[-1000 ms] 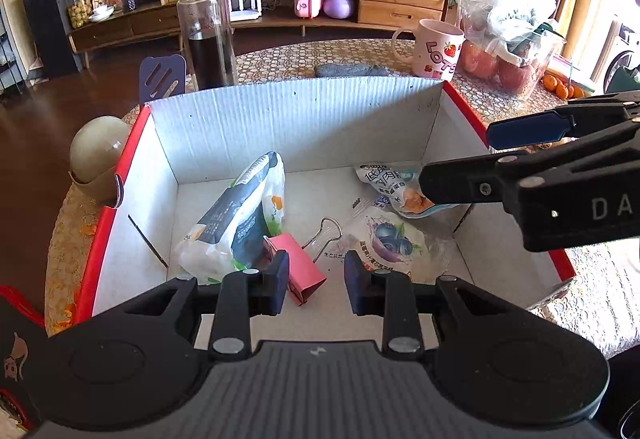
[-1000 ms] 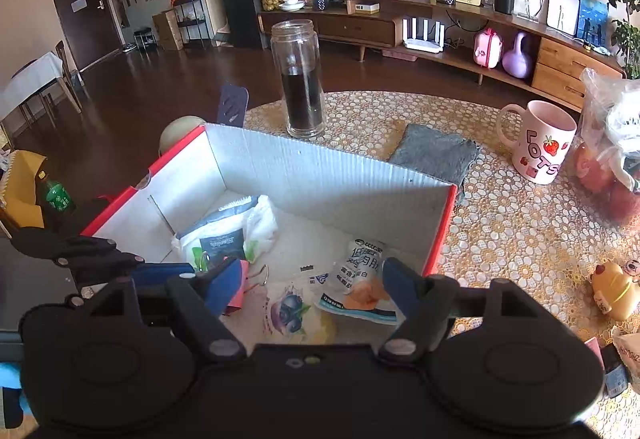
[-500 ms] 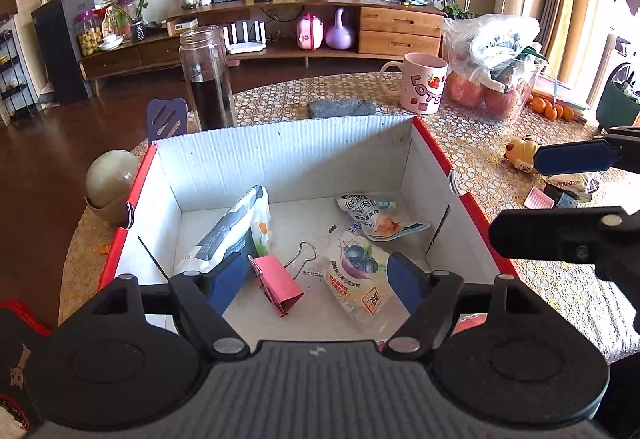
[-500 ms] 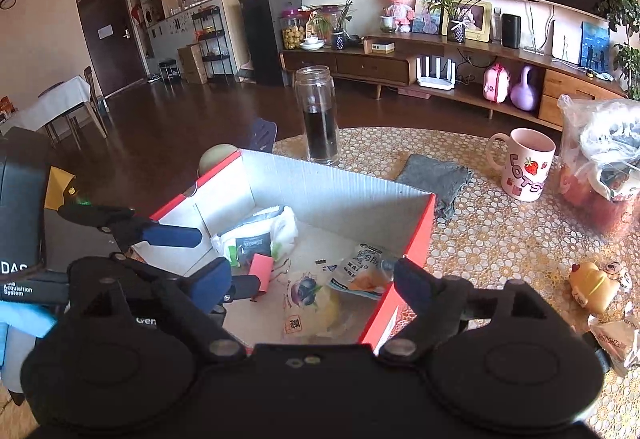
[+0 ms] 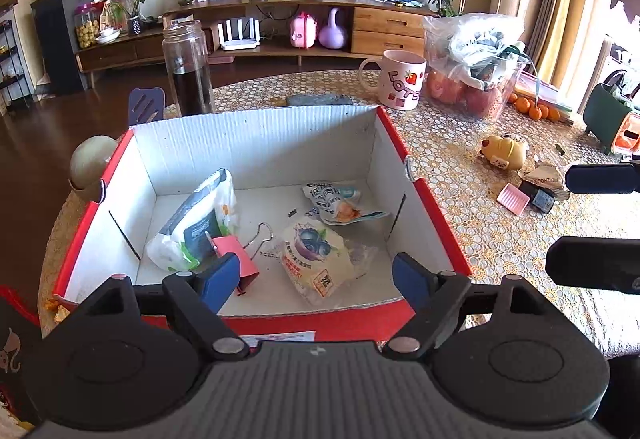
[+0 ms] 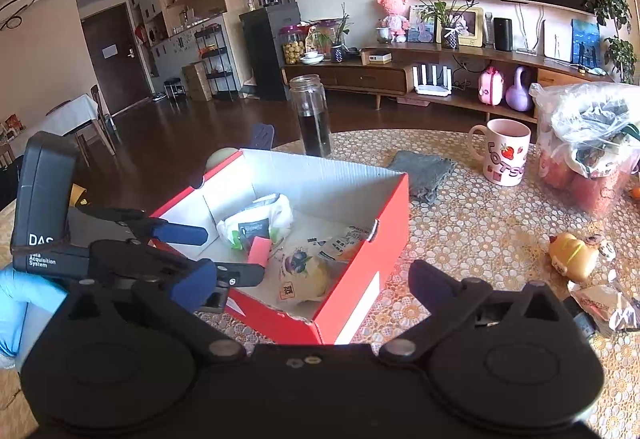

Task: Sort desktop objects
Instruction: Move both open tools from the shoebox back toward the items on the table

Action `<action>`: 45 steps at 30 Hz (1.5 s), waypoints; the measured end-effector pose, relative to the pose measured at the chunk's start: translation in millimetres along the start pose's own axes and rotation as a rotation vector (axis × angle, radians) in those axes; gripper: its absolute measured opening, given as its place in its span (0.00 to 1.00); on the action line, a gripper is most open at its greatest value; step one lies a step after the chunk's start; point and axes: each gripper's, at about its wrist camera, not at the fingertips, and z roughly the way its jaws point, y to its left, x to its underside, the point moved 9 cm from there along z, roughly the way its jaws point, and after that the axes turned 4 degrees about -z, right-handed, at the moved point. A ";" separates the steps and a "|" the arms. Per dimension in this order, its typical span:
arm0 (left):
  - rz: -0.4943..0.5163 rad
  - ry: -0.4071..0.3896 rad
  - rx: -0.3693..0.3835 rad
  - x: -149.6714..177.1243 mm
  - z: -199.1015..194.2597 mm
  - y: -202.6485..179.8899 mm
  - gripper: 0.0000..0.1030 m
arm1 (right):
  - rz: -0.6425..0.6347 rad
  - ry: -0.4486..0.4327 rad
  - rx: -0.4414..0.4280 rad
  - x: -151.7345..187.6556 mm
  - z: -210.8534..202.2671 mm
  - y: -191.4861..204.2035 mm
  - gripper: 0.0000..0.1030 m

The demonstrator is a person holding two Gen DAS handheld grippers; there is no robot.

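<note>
Red cardboard: the box (image 5: 436, 215), white inside, is set on the patterned table (image 5: 472, 175) as the collecting place.
Contents: a white wipes pack (image 5: 192, 223), a pink binder clip (image 5: 236, 255) and two snack pouches (image 5: 316, 259) are already laid on its floor.
Left gripper (image 5: 316, 279): its jaws are spread wide and nothing is held; it hangs over the near rim, presumably after a drop.
Right gripper (image 6: 312, 287): likewise spread and empty, held just beside the box's corner.
Unsorted: a pink eraser (image 5: 513, 199), a yellow toy (image 5: 504, 152) and a crumpled wrapper (image 5: 546, 175) lie right of the box.
Left view only: the whole box floor is seen.
Right view only: the grey cloth (image 6: 428, 169) behind the box is shown plainly.
</note>
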 end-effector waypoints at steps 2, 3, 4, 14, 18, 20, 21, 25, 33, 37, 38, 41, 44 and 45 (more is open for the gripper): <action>0.001 -0.005 0.017 0.7 -0.5 -9.6 0.86 | 0.006 0.000 0.017 5.5 -5.2 -8.9 1.00; 0.005 -0.010 0.024 0.8 -0.4 -15.5 0.87 | 0.012 0.000 0.029 10.2 -9.6 -15.4 1.00; 0.011 -0.013 0.029 1.0 -0.2 -21.3 0.89 | 0.017 -0.001 0.041 12.9 -13.3 -21.3 1.00; 0.115 -0.042 0.122 2.9 3.0 -99.9 0.99 | 0.061 -0.023 0.183 47.9 -66.0 -98.9 1.00; 0.154 -0.047 0.165 2.3 8.9 -134.3 0.99 | 0.111 -0.022 0.245 66.6 -88.4 -139.0 1.00; 0.163 -0.044 0.184 2.1 13.4 -148.2 0.99 | 0.133 -0.019 0.271 74.7 -98.0 -156.6 1.00; 0.170 -0.039 0.194 2.0 16.8 -156.6 0.99 | 0.147 -0.018 0.286 79.0 -103.5 -166.8 1.00; 0.207 -0.034 0.215 1.8 28.0 -181.9 0.99 | 0.172 -0.011 0.329 92.1 -116.8 -194.2 1.00; 0.251 -0.015 0.245 1.3 53.1 -215.6 0.99 | 0.186 0.009 0.376 108.7 -123.4 -232.7 0.99; 0.275 -0.016 0.250 1.0 66.6 -227.4 0.99 | 0.180 0.022 0.387 113.6 -116.6 -249.1 0.99; 0.278 -0.014 0.254 0.9 70.9 -229.9 0.99 | 0.178 0.028 0.389 114.8 -113.7 -253.2 0.99; 0.294 -0.017 0.254 0.9 83.6 -236.4 0.99 | 0.178 0.047 0.389 118.8 -104.1 -266.0 0.97; 0.316 -0.021 0.263 0.2 96.6 -244.4 0.99 | 0.180 0.060 0.381 120.6 -93.4 -276.7 0.96; 0.324 -0.018 0.267 0.3 101.6 -247.2 0.99 | 0.175 0.064 0.382 121.0 -89.4 -279.8 0.95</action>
